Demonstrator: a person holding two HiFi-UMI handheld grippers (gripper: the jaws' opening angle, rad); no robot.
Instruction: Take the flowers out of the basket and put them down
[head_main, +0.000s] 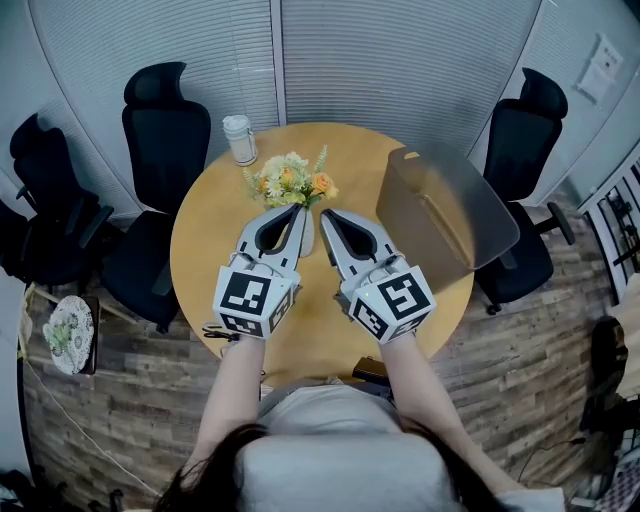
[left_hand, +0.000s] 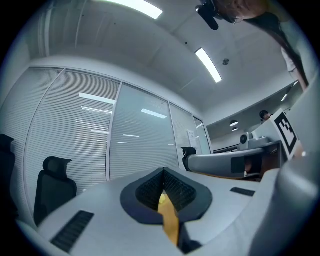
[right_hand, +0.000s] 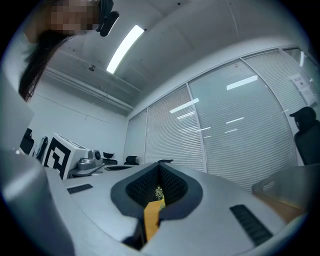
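Observation:
A bunch of yellow, orange and white flowers (head_main: 291, 182) lies on the round wooden table (head_main: 210, 250), toward its far middle. A translucent grey basket (head_main: 445, 215) stands at the table's right, apart from the flowers. My left gripper (head_main: 297, 212) and right gripper (head_main: 328, 216) are held side by side over the table, tips just short of the flowers, both shut and empty. In the left gripper view the left gripper (left_hand: 164, 172) shows closed jaws with a sliver of table in the gap. In the right gripper view the right gripper (right_hand: 160, 167) is closed too, a bit of flower (right_hand: 159, 192) showing behind.
A lidded glass jar (head_main: 240, 139) stands at the table's far left edge. Black office chairs (head_main: 165, 130) (head_main: 525, 130) ring the table, with blinds behind them. A patterned plate (head_main: 68, 335) sits low at the left on the wood floor.

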